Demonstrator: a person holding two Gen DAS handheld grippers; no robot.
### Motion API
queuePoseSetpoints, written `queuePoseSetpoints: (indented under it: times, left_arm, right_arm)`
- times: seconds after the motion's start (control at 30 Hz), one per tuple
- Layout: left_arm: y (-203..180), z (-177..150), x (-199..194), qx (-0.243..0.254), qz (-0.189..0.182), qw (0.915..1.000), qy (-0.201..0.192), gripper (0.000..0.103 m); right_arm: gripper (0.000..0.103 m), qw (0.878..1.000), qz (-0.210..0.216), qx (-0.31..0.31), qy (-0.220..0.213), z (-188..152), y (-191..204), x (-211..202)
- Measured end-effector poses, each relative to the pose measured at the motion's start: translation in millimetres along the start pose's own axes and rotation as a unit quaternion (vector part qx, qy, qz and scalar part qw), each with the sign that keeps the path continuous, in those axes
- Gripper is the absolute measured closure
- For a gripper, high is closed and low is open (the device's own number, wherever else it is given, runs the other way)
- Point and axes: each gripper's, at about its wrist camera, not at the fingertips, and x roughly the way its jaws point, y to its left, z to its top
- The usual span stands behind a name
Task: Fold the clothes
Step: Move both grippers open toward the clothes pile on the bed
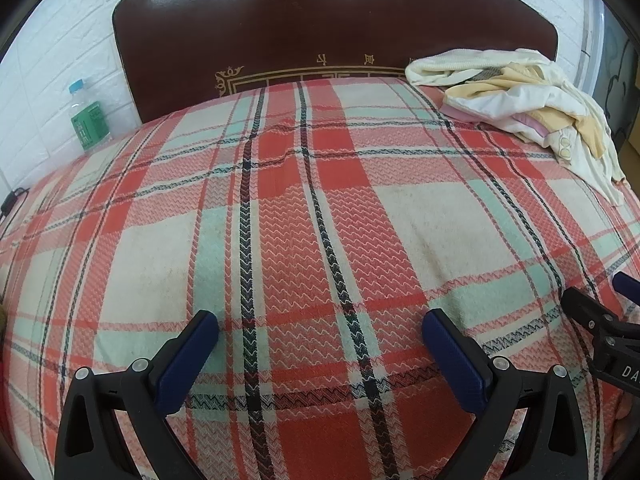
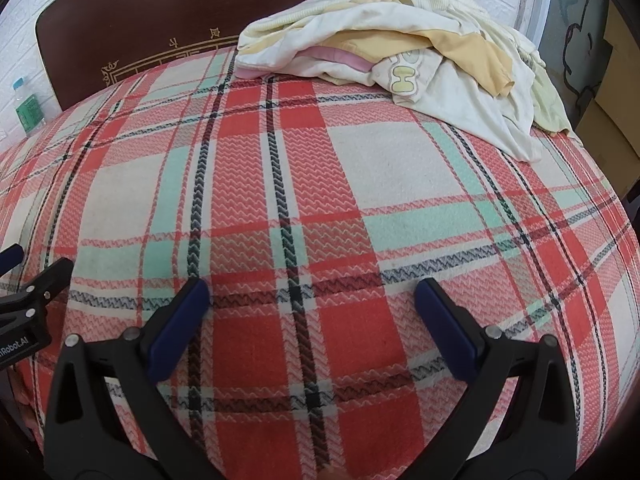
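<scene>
A heap of crumpled clothes (image 1: 520,96) in cream, yellow and pink lies at the far right of the bed, near the headboard; the right wrist view shows the heap (image 2: 400,48) closer. My left gripper (image 1: 320,324) hovers open over the plaid blanket near the front edge, nothing between its blue pads. My right gripper (image 2: 312,296) is also open and empty over the blanket, far short of the clothes. The right gripper's body (image 1: 600,332) shows at the right edge of the left wrist view. The left gripper's body (image 2: 24,300) appears at the left edge of the right wrist view.
A red, cream and mint plaid blanket (image 1: 304,208) covers the bed. A dark brown headboard (image 1: 320,20) stands behind it against a white brick wall. A plastic water bottle (image 1: 86,116) stands at the far left. Cardboard boxes (image 2: 612,120) sit beyond the bed's right side.
</scene>
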Motion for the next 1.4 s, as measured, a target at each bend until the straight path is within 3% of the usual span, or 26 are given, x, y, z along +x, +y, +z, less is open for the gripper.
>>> queuePoseSetpoints:
  times: [0.2,0.27,0.6,1.4]
  left_arm:
    - [-18,16,-34,0.007,-0.018,0.9992,-0.034,0.000]
    - [-24,21,-46,0.009,-0.025,0.9986,-0.045,0.000]
    - [-55,45,-95,0.019,-0.054,0.9939,-0.094,0.000]
    - [-107,56,-103,0.053,-0.068,0.9915,-0.098,0.000]
  right_arm:
    - [0.000,0.997,0.022,-0.017,-0.079,-13,0,-30]
    - [0.000,0.996,0.038,-0.006,-0.076,-5,-4,-39]
    - [0.000,0.988,0.036,0.012,-0.148,-6,-30,-95]
    - [0.000,0.985,0.020,0.025,-0.172,-5,-71,-119]
